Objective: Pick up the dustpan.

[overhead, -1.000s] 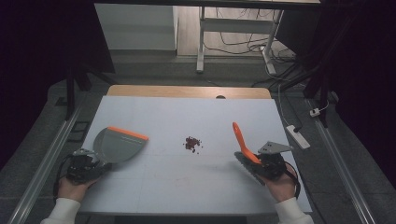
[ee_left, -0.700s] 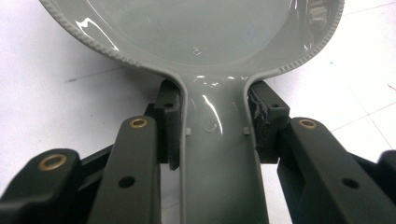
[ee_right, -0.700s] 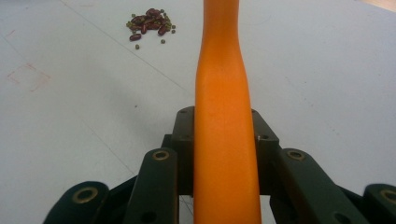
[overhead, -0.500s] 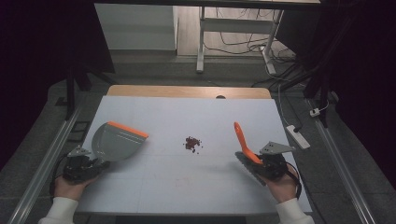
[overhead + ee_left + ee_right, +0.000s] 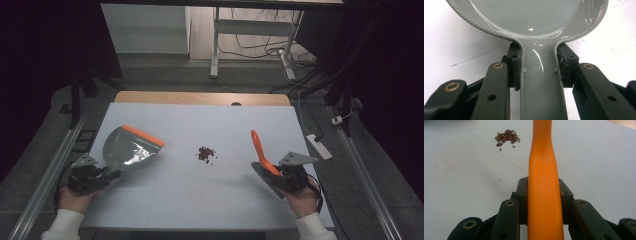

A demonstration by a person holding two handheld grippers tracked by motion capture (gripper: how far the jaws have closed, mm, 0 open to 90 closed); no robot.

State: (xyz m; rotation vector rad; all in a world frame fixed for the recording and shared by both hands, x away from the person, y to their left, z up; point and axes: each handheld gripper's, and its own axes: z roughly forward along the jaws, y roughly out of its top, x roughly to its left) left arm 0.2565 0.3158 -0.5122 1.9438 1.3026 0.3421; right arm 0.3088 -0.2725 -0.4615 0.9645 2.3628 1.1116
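From the high view, two grippers work over one white table. The left gripper, at about eight o'clock, clamps the handle of one grey plastic dustpan with an orange front lip; the pan's long axis runs toward one o'clock. The right gripper, at four o'clock, clamps one orange plastic brush handle, pointing toward eleven o'clock. One small heap of dark red beans lies between them, near the table's centre.

In the left gripper view, both jaws press the dustpan handle, pan toward twelve o'clock.

In the right gripper view, the jaws squeeze the orange handle; the beans sit at eleven o'clock.
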